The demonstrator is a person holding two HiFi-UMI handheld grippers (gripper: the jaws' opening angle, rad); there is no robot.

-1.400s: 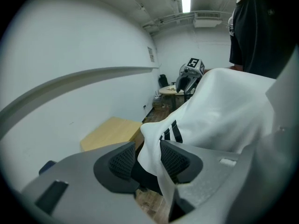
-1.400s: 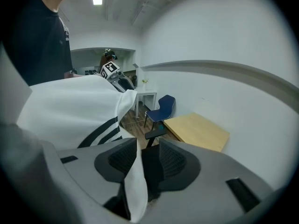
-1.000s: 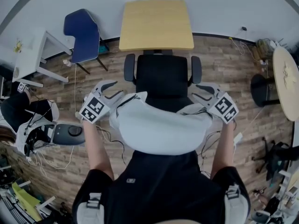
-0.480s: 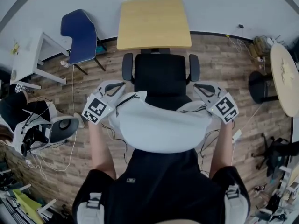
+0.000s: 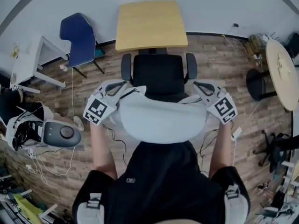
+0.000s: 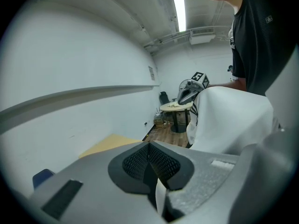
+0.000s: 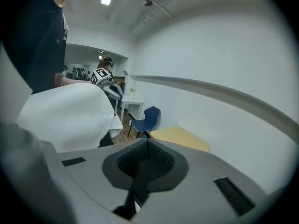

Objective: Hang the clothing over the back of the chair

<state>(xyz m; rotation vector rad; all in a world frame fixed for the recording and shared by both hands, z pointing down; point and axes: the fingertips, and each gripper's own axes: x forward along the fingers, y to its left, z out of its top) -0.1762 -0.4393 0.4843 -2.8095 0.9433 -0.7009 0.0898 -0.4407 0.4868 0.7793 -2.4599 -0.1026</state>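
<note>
Gripping a white garment [image 5: 161, 120] at both ends, I hold it spread wide on the near side of the black office chair [image 5: 159, 76].

My left gripper [image 5: 125, 87] and right gripper [image 5: 197, 87] have just been closing, and both now sit clamped with a fold of the white cloth pinched between their pads. The garment sags in a broad curve between the two tools, in front of my dark shirt. From the head view its far edge overlaps the chair's near side; I cannot tell whether cloth and chair touch. The chair stands on the wood-plank floor [image 5: 219, 64], pushed up to the near edge of a wood-topped desk [image 5: 150, 24] against the wall. A blue chair [image 5: 77, 38] stands well off to the left, beside a white table [image 5: 28, 62].
</note>
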